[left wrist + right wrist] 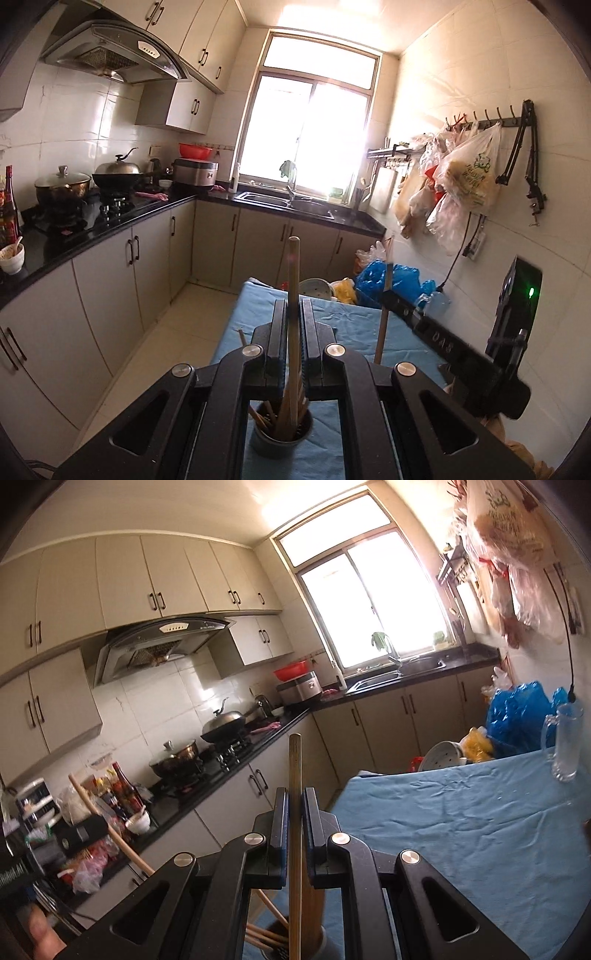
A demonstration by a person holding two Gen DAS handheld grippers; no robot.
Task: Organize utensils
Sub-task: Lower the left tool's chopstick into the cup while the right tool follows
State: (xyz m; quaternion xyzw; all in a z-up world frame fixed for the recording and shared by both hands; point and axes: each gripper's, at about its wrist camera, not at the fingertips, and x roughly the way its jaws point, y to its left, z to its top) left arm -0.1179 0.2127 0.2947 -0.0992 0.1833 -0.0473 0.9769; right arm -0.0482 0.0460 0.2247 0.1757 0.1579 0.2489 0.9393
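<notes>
My left gripper (294, 308) is shut on a long wooden utensil handle (293, 273) that stands upright, its lower end in a grey utensil cup (281, 434) holding several chopsticks. My right gripper (294, 797) is shut on a flat wooden spatula handle (295, 760), also upright, its wide lower end reaching into the same cup (273, 947). In the left wrist view the right gripper (391, 295) shows at the right, clamping its handle (382, 332). In the right wrist view the left gripper (79, 834) shows at the left with its handle (103, 823). Both hover over a blue cloth (461, 830).
A glass mug (567, 738) stands at the table's far right corner. Blue and yellow plastic bags (517, 716) and a white strainer (441, 760) lie beyond the table. A black countertop (110, 225) with stove, pots and bottles runs along the left. Bags hang on the right wall (461, 181).
</notes>
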